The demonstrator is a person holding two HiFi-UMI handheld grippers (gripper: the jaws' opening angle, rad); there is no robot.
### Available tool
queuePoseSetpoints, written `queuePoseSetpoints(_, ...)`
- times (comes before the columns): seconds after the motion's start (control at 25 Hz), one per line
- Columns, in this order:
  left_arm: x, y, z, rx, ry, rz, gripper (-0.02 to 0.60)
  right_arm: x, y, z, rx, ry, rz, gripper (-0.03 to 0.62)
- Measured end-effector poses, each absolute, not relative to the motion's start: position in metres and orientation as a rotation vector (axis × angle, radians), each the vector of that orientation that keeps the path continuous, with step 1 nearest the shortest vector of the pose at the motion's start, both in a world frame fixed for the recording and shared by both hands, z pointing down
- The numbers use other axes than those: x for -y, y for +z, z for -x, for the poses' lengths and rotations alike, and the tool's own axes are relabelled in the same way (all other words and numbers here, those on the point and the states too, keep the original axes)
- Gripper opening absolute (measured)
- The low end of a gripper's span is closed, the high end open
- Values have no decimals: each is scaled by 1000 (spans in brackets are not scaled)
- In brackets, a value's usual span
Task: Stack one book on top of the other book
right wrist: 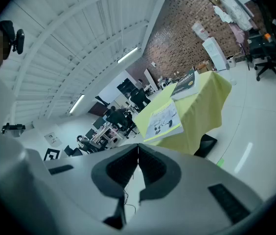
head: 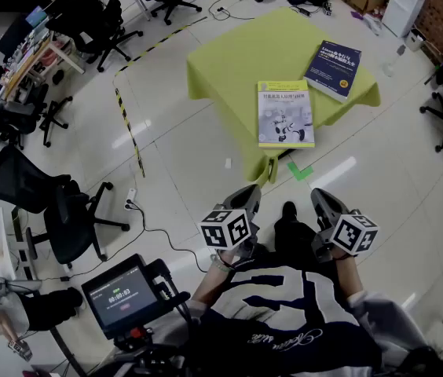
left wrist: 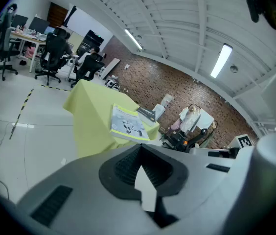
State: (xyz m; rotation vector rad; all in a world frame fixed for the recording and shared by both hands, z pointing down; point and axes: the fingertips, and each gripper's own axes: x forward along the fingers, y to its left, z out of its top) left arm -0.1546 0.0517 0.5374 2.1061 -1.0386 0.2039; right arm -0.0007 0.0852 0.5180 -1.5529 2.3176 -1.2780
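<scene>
Two books lie on a table with a yellow-green cloth (head: 237,61). A light book with a yellow-edged grey cover (head: 285,114) sits at the near edge, and it shows too in the left gripper view (left wrist: 127,123) and the right gripper view (right wrist: 164,120). A dark blue book (head: 334,69) lies further back to the right, apart from the first. My left gripper (head: 247,197) and right gripper (head: 321,200) are held close to the body, well short of the table, both shut with nothing between the jaws. The closed tips show in each gripper view (left wrist: 140,146) (right wrist: 138,146).
Black office chairs (head: 56,210) stand at the left, with more by desks at the back left (head: 96,22). A cable and power strip (head: 131,203) lie on the floor. A screen on a stand (head: 121,295) sits at the lower left. A white cabinet (head: 404,5) stands beyond the table.
</scene>
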Motion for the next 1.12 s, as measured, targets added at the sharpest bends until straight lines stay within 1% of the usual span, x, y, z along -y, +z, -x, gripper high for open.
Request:
queuePoseSetpoints(0.12,-21,541,145,1067,190,-2090,5,-49,521,-15,-2363,-1301,1530,-3)
queuePoseSetpoints(0.16,-8,546,141,1077,192,-2083,5,-35,526,-20,-2377,-1315,1515,6)
queuePoseSetpoints(0.2,5,552,136,1086,198,-2074,5,-20,531,-26,-2390,-1332,1498,34)
queuePoseSetpoints(0.44,66,585,120,1140,271,-2000,5,45,570,-47,-2462,-1449,1421,80)
queuePoseSetpoints(0.52,81,594,119,1157,296,-1980,5,64,585,-51,-2482,-1479,1400,86)
queuePoseSetpoints(0.6,92,601,119,1172,321,-1962,5,79,600,-55,-2483,-1515,1386,119)
queuePoseSetpoints(0.76,100,610,116,1183,345,-1925,5,101,630,-63,-2454,-1635,1341,213)
queuePoseSetpoints(0.84,104,613,114,1185,350,-1903,5,113,644,-63,-2415,-1717,1297,235)
queuePoseSetpoints(1.04,106,618,103,1198,341,-1843,5,126,665,-60,-2324,-1879,1156,238)
queuePoseSetpoints(1.08,103,619,98,1196,336,-1836,5,123,665,-63,-2310,-1890,1132,230)
queuePoseSetpoints(1.12,100,620,94,1194,332,-1830,5,119,666,-66,-2300,-1895,1113,209)
